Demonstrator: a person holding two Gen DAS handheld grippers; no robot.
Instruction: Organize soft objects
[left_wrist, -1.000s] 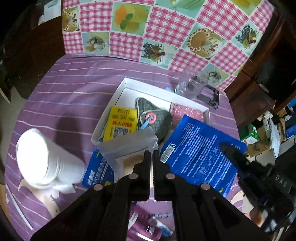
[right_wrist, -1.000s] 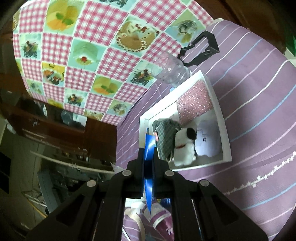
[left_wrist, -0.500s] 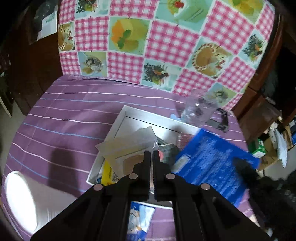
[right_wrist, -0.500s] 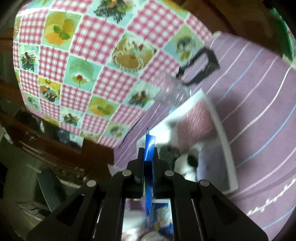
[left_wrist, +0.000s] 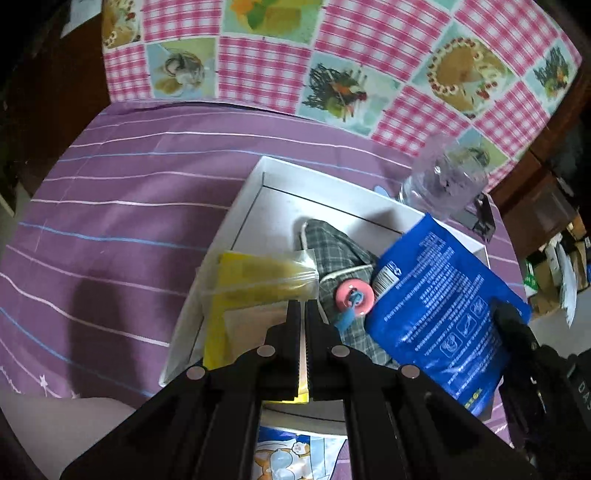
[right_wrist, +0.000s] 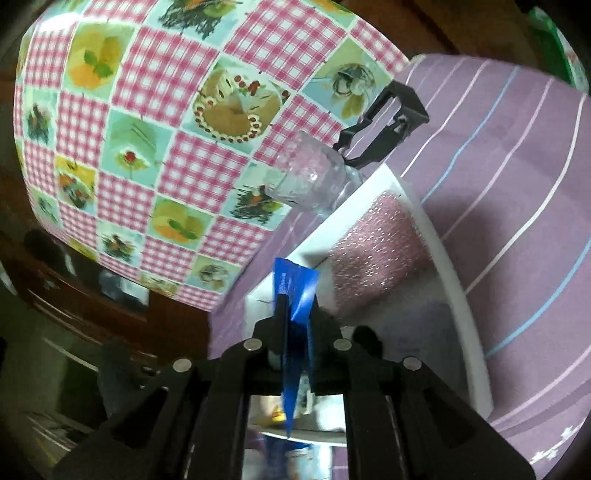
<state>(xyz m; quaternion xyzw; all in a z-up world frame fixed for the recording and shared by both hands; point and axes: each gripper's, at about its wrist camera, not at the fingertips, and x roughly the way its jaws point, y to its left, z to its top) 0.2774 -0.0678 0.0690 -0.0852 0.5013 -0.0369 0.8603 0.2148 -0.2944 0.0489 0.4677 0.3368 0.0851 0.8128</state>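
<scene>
Left tongs (left_wrist: 303, 308): jaws together, clamped on the edge of a clear zip bag (left_wrist: 258, 280) that lies over a yellow packet (left_wrist: 218, 332) at the left end of the white tray (left_wrist: 255, 184).
White tray: sits on the purple striped table (left_wrist: 129, 192), toward its far edge, near the pink checked cloth (left_wrist: 266, 62).
Grey checked pouch (left_wrist: 332, 243): mid-tray, with a pink ring (left_wrist: 354, 297) on it.
Blue packet (left_wrist: 439, 306): tilted over the tray's right part, covering the pouch's edge.
Right tongs (right_wrist: 297, 314): jaws opening, the blue packet's thin edge between them.
Pink glitter piece (right_wrist: 376, 251): in the tray's far end, beside the clear bottle (right_wrist: 310, 181).
Black clip (right_wrist: 388, 122): on the table just beyond the bottle.
</scene>
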